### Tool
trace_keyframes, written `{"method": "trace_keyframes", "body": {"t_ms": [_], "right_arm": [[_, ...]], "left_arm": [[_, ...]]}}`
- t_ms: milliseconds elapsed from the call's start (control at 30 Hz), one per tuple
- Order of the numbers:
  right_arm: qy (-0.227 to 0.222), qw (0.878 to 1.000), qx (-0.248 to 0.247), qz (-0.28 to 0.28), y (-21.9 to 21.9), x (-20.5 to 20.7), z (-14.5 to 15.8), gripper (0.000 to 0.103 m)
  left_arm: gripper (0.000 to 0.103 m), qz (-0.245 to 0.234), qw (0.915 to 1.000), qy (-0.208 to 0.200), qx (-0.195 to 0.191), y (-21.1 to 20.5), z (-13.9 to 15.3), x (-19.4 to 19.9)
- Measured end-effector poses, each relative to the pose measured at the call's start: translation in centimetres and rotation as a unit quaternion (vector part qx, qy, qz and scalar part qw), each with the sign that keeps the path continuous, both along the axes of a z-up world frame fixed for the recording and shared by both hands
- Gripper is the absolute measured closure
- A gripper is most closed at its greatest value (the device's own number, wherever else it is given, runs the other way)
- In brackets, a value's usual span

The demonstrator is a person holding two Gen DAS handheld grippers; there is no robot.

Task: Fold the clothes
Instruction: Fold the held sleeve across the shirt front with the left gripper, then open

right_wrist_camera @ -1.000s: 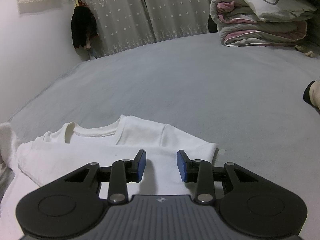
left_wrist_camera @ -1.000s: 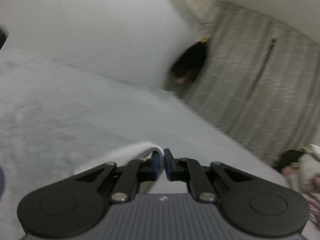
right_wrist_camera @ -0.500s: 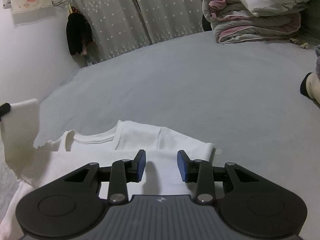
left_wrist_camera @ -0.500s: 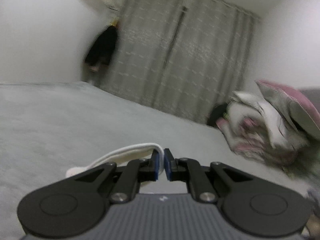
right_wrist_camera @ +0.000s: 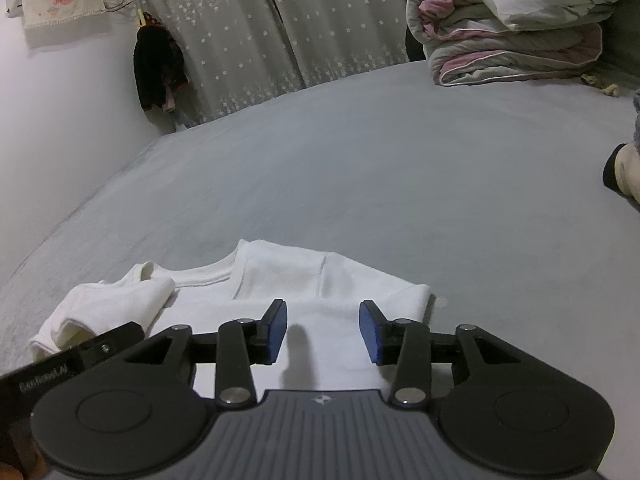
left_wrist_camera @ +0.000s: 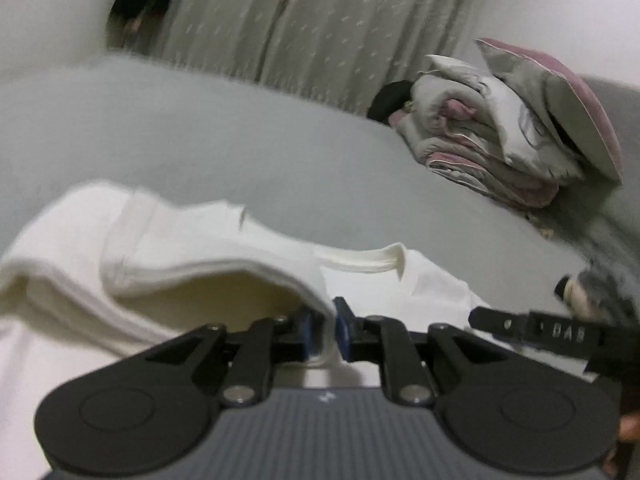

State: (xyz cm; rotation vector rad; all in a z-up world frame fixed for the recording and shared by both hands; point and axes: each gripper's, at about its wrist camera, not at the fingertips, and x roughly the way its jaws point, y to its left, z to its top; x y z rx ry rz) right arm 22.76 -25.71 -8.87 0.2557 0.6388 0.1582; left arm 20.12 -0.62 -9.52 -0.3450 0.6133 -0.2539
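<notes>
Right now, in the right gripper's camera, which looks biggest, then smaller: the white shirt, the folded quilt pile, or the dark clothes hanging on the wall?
1. white shirt, though it lies nearest the camera
2. quilt pile, farther back
3. dark hanging clothes

Folded quilts [right_wrist_camera: 508, 28] on grey bed [right_wrist_camera: 400, 184]; starred curtains [right_wrist_camera: 280, 28] behind.

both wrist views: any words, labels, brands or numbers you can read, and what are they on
"GenRobot.AI", faint and only partly legible: white print on the black bar of the left tongs, bottom left of the right wrist view.
"DAS", blurred and probably a fragment: white print on the black bar of the right tongs, seen from the left wrist view.
Cream cloth wall hanging: pink marks too small to read.
Small white logo on each grey ribbed tongs housing: a symbol, no letters.
</notes>
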Motion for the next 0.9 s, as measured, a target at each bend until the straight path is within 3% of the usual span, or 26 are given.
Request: {"method": "trace_keyframes", "body": {"t_ms": [100, 200, 300, 400, 433, 467, 567, 700, 800, 900], "right_arm": [[0.0, 1.0, 0.002, 0.001, -0.1, 0.1, 0.0, 0.062], [0.001, 1.0, 0.008, -0.001, -0.3, 0.1, 0.1, 0.062], [0.001, 1.0, 0.01, -0.002, -0.3, 0.1, 0.1, 0.062], [-0.001, 1.0, 0.021, -0.005, -0.5, 0.0, 0.2, 0.062], [-0.002, 1.0, 0.029, -0.007, -0.7, 0.0, 0.3, 0.062], [-0.002, 0.999, 0.039, -0.008, -1.0, -0.1, 0.3, 0.062], [-0.012, 0.997, 0.077, -0.003, -1.9, -0.5, 0.8, 0.062], [-0.008, 0.986, 0.167, 0.02, -3.1, -0.3, 0.6, 0.062], [0.015, 0.971, 0.236, 0.026, -4.3, 0.3, -0.3, 0.061], [0.039, 0.951, 0.305, 0.019, -6.0, 0.9, -1.4, 0.061]], "left_arm": [[0.054, 0.019, 0.9983, 0.001, -0.055, 2.3, 0.2, -1.0], [0.036, 0.079, 0.9922, -0.028, -0.093, 3.6, 0.5, -1.9], [0.043, 0.126, 0.9871, -0.033, -0.093, 3.9, 0.5, -1.5], [0.079, 0.154, 0.9847, -0.034, -0.074, 3.5, 0.6, -0.8], [0.086, 0.155, 0.9851, -0.035, -0.067, 3.2, 0.6, -0.5], [0.086, 0.15, 0.9863, -0.037, -0.058, 2.9, 0.7, -0.4], [0.091, 0.111, 0.9919, -0.061, -0.016, 1.3, 1.7, -0.6], [0.091, 0.015, 0.9954, -0.091, 0.029, -1.4, 2.6, -1.2], [0.091, -0.07, 0.9921, -0.091, 0.051, -3.4, 2.8, -1.8], [0.085, -0.152, 0.9845, -0.058, 0.065, -4.9, 2.4, -2.0]]}}
